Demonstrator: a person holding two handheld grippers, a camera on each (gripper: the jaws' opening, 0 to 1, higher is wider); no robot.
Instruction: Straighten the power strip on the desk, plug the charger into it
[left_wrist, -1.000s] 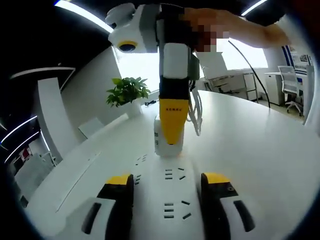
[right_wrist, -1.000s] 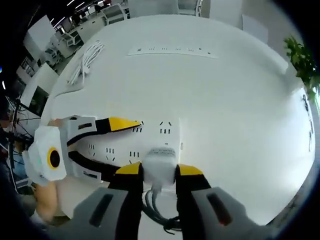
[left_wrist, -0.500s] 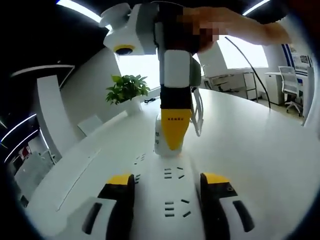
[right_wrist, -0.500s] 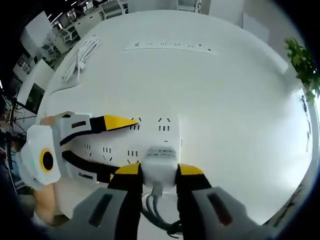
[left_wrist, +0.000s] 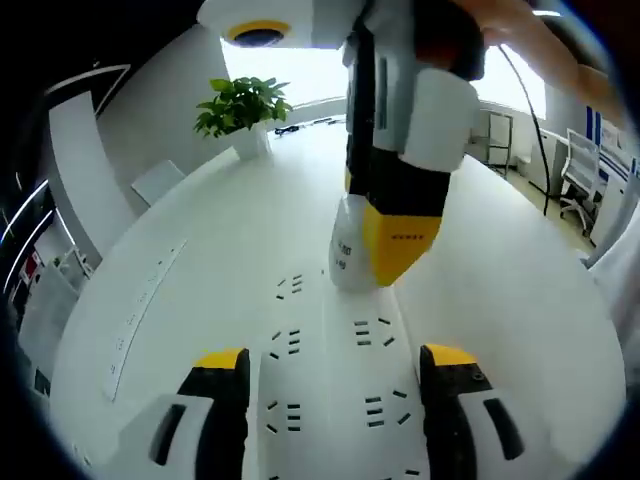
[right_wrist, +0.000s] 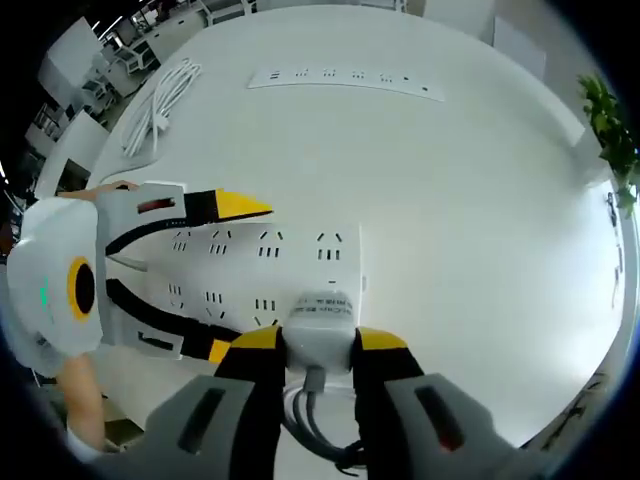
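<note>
Your right gripper (right_wrist: 305, 345) pinches the charger (right_wrist: 318, 338) at the power strip (right_wrist: 265, 270), left gripper (left_wrist: 335, 365) spread astride it; next, press the prongs home.

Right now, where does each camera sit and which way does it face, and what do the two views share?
Left gripper view: rides on the left claw, looks along the power strip toward the potted plant; its own jaws flank the strip; the right claw descends.
Right gripper view: rides on the right claw, looks down at the desk; its jaws clamp the charger; the left claw enters.
Shared: strip, charger, both claws.
</note>
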